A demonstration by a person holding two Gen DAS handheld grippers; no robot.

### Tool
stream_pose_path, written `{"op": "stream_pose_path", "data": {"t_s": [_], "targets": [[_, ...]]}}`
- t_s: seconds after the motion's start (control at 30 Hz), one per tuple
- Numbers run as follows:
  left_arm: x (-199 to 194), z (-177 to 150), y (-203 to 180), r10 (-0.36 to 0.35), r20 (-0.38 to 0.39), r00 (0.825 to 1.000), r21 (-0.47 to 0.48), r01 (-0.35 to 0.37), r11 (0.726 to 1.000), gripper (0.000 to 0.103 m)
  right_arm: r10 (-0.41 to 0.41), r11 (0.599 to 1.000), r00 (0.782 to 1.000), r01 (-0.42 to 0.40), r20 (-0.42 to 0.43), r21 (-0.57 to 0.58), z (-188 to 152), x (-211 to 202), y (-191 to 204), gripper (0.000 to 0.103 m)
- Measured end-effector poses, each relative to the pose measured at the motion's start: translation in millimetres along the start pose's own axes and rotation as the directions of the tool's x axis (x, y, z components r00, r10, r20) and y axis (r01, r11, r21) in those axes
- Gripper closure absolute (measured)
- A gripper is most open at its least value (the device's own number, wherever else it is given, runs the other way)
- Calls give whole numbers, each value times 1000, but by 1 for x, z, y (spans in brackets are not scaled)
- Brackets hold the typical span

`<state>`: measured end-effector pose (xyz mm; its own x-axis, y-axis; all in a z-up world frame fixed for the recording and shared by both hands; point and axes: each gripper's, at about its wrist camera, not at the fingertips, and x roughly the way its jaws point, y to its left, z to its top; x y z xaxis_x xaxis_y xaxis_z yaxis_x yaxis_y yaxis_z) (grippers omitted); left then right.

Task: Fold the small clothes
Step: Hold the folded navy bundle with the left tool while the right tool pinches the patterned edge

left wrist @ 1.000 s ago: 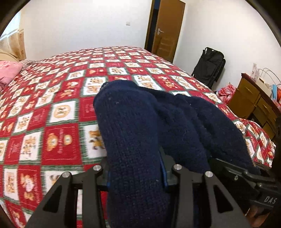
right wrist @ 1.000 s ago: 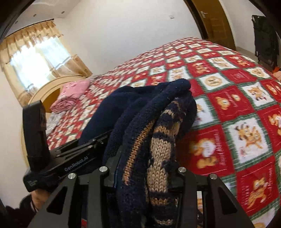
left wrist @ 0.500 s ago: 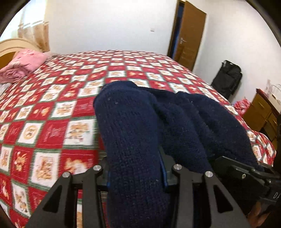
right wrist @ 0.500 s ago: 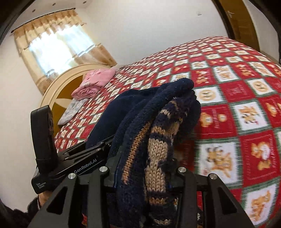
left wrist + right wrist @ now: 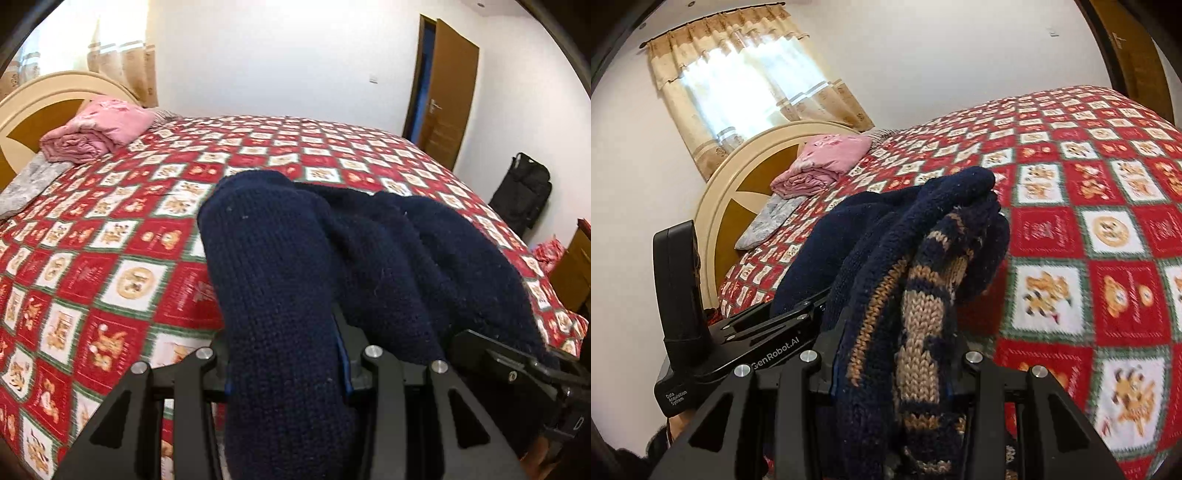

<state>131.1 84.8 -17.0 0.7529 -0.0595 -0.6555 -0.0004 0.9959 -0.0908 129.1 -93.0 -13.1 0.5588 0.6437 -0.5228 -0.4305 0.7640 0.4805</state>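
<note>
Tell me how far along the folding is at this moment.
Done: nothing looks folded; no neat fold shows in the navy knitted sweater. In hand: the left gripper and right gripper each have jaws shut on bunched knit, the right on a tan-striped part, held above the red patchwork bedspread. Left: lay it flat, then fold.

The left wrist view looks along its fingers, low over the bed (image 5: pixel 122 236), toward the door (image 5: pixel 448 92). The right wrist view faces the headboard (image 5: pixel 746 173) and window (image 5: pixel 738 74). Knitwear (image 5: pixel 288 295) fills both foregrounds at close range. Both views share the bed, pink bundle (image 5: pixel 96 133) and knitwear.
</note>
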Motion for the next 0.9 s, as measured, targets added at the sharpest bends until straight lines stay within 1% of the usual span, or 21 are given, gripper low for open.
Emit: {"op": "stream_pose_path", "data": {"t_s": [0.27, 0.47, 0.7, 0.9], "targets": [[6, 20, 14, 65, 32, 997, 24, -66, 998, 62, 49, 999, 998, -50, 32, 21, 19, 25, 1, 63], [15, 26, 20, 85, 20, 996, 31, -85, 996, 62, 68, 997, 997, -69, 26, 44, 25, 39, -5, 63], [19, 31, 33, 110, 4, 994, 11, -110, 994, 62, 97, 995, 995, -97, 8, 37, 32, 56, 0, 63], [24, 45, 40, 145, 11, 989, 23, -145, 989, 62, 131, 990, 991, -132, 18, 59, 42, 73, -1, 63]]}}
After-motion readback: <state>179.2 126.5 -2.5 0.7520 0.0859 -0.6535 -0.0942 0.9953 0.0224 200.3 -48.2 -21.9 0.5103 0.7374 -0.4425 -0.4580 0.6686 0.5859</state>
